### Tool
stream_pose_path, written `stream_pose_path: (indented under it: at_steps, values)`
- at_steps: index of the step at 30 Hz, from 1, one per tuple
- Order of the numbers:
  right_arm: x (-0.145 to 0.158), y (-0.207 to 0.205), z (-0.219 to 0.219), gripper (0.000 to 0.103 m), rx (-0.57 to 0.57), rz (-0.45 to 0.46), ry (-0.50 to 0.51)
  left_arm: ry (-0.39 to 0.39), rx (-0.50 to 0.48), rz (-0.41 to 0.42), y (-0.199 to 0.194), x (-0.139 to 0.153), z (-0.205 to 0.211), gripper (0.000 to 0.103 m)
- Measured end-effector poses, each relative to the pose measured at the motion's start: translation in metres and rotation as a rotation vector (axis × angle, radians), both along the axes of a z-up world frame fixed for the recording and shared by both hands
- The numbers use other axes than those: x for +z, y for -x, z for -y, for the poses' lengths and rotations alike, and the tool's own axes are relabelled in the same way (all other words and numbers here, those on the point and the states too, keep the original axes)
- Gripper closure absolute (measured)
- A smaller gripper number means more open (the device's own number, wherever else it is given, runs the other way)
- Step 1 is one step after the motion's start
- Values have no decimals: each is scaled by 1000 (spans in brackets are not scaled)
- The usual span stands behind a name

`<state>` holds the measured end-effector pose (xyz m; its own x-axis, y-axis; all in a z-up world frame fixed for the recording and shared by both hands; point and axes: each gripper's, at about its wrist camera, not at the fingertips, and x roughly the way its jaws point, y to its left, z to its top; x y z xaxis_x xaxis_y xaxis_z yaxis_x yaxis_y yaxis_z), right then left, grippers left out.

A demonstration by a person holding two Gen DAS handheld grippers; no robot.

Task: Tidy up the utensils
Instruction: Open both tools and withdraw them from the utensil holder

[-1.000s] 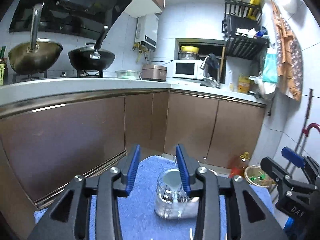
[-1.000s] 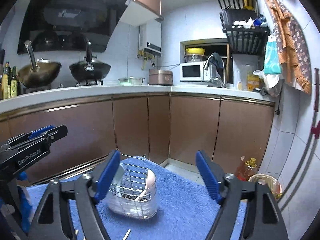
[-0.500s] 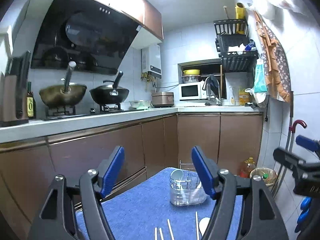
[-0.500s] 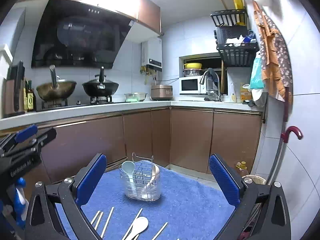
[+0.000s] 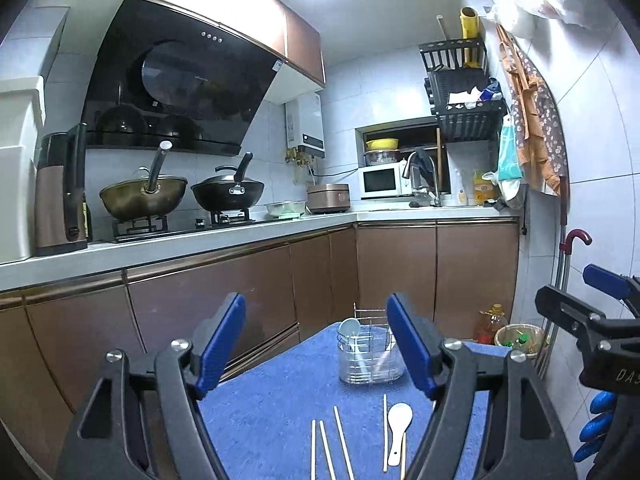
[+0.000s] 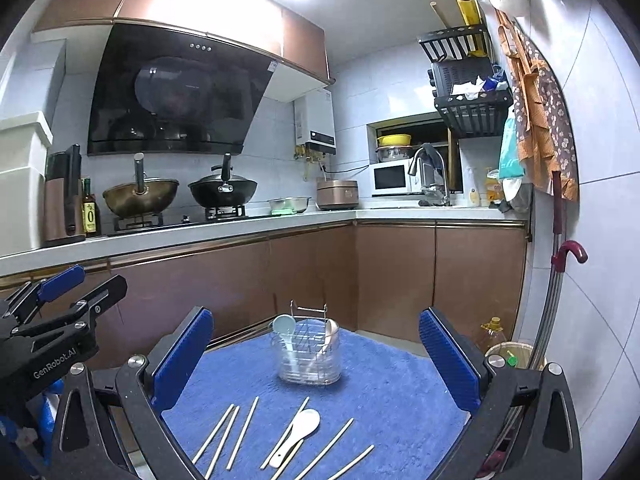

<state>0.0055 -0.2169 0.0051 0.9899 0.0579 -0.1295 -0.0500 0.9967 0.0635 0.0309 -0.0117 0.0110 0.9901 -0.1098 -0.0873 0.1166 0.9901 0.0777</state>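
Left wrist view: left gripper (image 5: 316, 344) spread wide, blue pads well apart, nothing between them; jaws just been opening. Beyond the fingertips, on the far part of the blue mat (image 5: 280, 408), a clear utensil holder (image 5: 370, 358) standing upright with a wire frame inside. Pale blue spoon (image 5: 349, 330) leaning in its left side, bowl uppermost. Near edge of the mat: bare chopsticks (image 5: 326, 450) lying roughly lengthwise, a white spoon (image 5: 398, 426) just right of them, bowl pointing away. Right gripper (image 5: 592, 312) at the right margin, hanging above the mat's right edge.

Right wrist view: right gripper (image 6: 316, 352) at its widest, pads far apart, empty. Utensil holder (image 6: 310, 360) framed between the fingers but well beyond them, untouched, on the far middle of the mat (image 6: 400, 384). Pale blue spoon (image 6: 285, 327) standing at the holder's left. Chopsticks (image 6: 224, 432) scattered loose across the near mat, fanned at slight angles; white spoon (image 6: 298, 428) among them, touching or crossing one stick. Left gripper (image 6: 60, 292) at the left margin. Kitchen counter (image 6: 200, 236) behind, two woks (image 6: 180, 194) on the hob.
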Motion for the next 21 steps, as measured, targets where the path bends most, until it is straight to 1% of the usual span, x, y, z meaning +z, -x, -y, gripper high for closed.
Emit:
stream_pose_path:
  at_steps: [8, 15, 19, 21]
  values:
    - [-6, 11, -3, 0, -5, -28, 5, -31, 33, 3, 18, 1, 1, 31]
    - [-8, 12, -3, 0, 10, -58, 4, -44, 55, -5, 24, 1, -2, 31]
    - [-12, 8, 0, 0, 22, -85, -8, -43, 53, -34, 19, -3, -4, 31]
    - [-15, 4, 4, 0, 29, -110, -18, -30, 54, -68, 11, -6, -9, 31]
